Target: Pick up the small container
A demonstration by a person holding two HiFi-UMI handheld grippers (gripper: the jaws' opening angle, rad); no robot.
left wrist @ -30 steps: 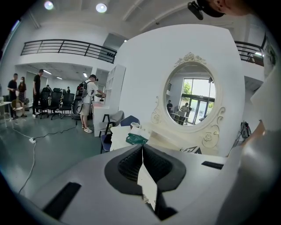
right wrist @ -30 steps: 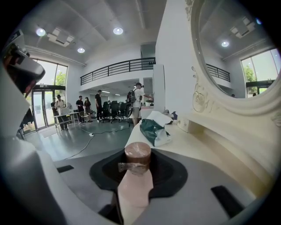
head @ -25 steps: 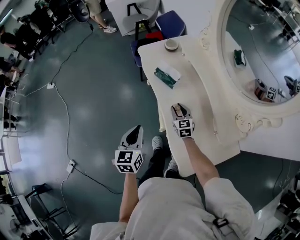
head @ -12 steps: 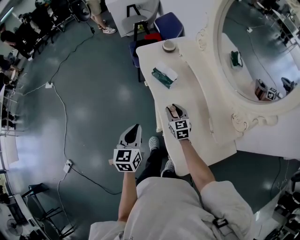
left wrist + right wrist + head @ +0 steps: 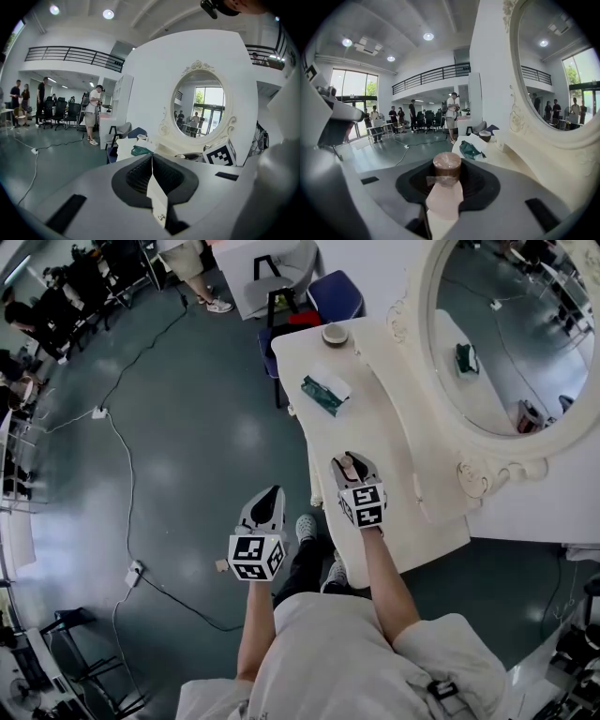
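**Step in hand:** pick-up, with the grip already made. The container point(image 5: 446, 165) is judged to be carried clear of the table point(image 5: 422, 538), though the gap beneath it is shown in no view.

**Next move:** a steady raise is called for, with the squeeze kept even. The body is narrow and the capped top stands high above the jaws, so a tilt could be risked.

**Item 1, left gripper point(image 5: 270, 498):** held out over the floor point(image 5: 187, 446), beside the table's near edge and apart from it. The jaws are brought together along a single seam, and nothing is carried between them.

**Item 2, right gripper point(image 5: 348, 465):** held over the near part of the table. The jaws are set partway apart and clamped on the container, a pale pink bottle with a round brown cap. It is kept upright and gripped on its body below the cap.

**Item 3, not in use:** a green tissue pack point(image 5: 323, 392) and a bowl point(image 5: 335, 333) are left at the table's far end, well apart from both grippers.

**Item 4, mirror point(image 5: 497, 334):** mounted along the right of the table; its frame is to be kept clear of.
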